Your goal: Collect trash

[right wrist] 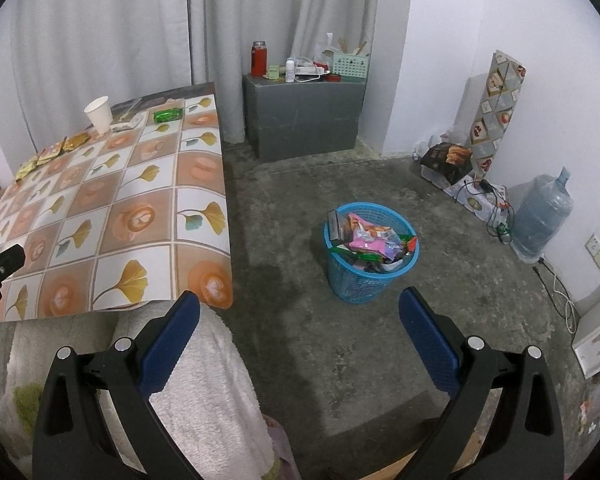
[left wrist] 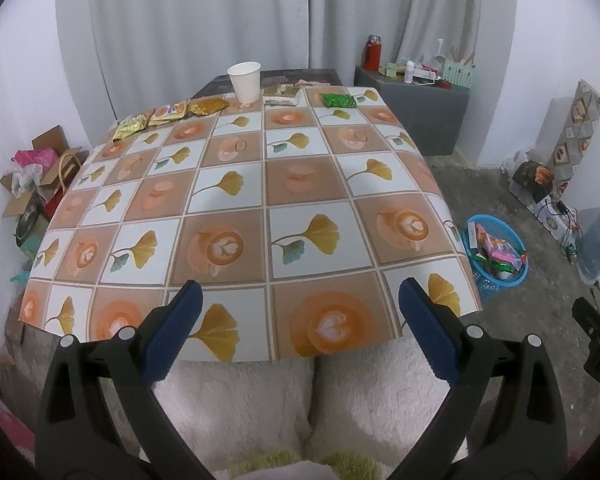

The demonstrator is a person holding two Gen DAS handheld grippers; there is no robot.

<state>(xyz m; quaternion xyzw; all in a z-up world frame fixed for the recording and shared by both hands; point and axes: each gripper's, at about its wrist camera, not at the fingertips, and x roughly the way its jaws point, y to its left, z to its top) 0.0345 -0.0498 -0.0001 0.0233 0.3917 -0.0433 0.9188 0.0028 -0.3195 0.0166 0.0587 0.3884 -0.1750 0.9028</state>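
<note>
Left gripper [left wrist: 298, 312]: jaws spread wide, nothing between the blue pads [left wrist: 176, 330]; held low at the near edge of the table [left wrist: 240, 200], above a person's lap in pale fleece [left wrist: 312, 400].

Ahead of it and to the left, at the table's far edge: a row of gold wrappers [left wrist: 168, 116], lying flat, touching or overlapping.

Straight ahead, far edge: white paper cup [left wrist: 245, 81], upright, just right of the gold wrappers.

Ahead and slightly right: a flat packet [left wrist: 283, 98] beside the cup, then a green wrapper [left wrist: 339, 100], apart from both.

Off to its right, on the floor beside the table: blue basket [left wrist: 494, 256], filled with wrappers.

Far right edge of that view: tip of the other tool [left wrist: 596, 332].

Right gripper [right wrist: 299, 312]: jaws also wide apart, blue pads [right wrist: 430, 340] bare, nothing held; poised over the concrete floor [right wrist: 300, 208], just right of the table corner.

To its left: the table with cup, gold wrappers and green wrapper along the far side.

Straight ahead on the floor: the blue basket, heaped with pink and orange packets [right wrist: 366, 236].

Further ahead, by the curtain [right wrist: 260, 20]: grey cabinet [right wrist: 304, 116] carrying a red flask [right wrist: 259, 58].

Far right, at the wall: water jug [right wrist: 542, 220].
</note>
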